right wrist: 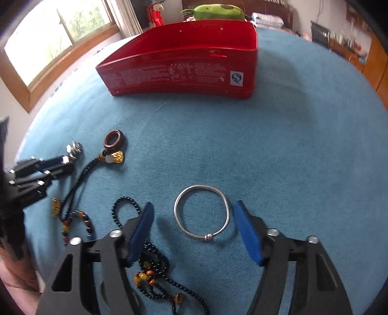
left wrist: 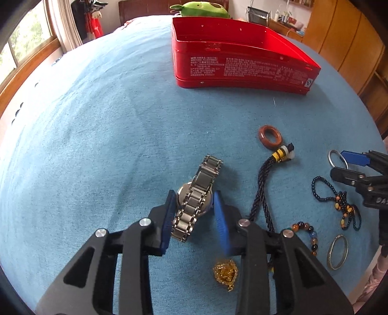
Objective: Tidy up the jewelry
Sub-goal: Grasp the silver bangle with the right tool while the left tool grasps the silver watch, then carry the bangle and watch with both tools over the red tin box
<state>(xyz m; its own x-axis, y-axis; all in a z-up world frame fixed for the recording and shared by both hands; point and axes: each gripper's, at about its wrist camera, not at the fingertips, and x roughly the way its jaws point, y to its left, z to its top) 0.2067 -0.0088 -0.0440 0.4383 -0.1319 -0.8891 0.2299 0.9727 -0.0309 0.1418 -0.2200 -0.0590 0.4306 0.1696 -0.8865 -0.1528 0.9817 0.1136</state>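
Note:
My left gripper point(left wrist: 194, 201) is shut on a silver metal watch point(left wrist: 194, 203), its blue pads against the case, the band sticking out forward. My right gripper point(right wrist: 194, 213) is open around a silver bangle point(right wrist: 202, 214) lying on the blue cloth, pads apart on either side of it. An open red tin box point(left wrist: 242, 70) stands farther away; it also shows in the right wrist view point(right wrist: 184, 70). The right gripper shows at the right edge of the left wrist view point(left wrist: 339, 164).
On the blue cloth lie a brown ring pendant on a black cord point(left wrist: 270, 137), a dark bead necklace point(left wrist: 339, 201), a coloured bead bracelet point(left wrist: 308, 232), a second silver bangle point(left wrist: 337, 252) and a gold chain point(left wrist: 225, 272). A green plush point(left wrist: 201, 8) sits behind the box.

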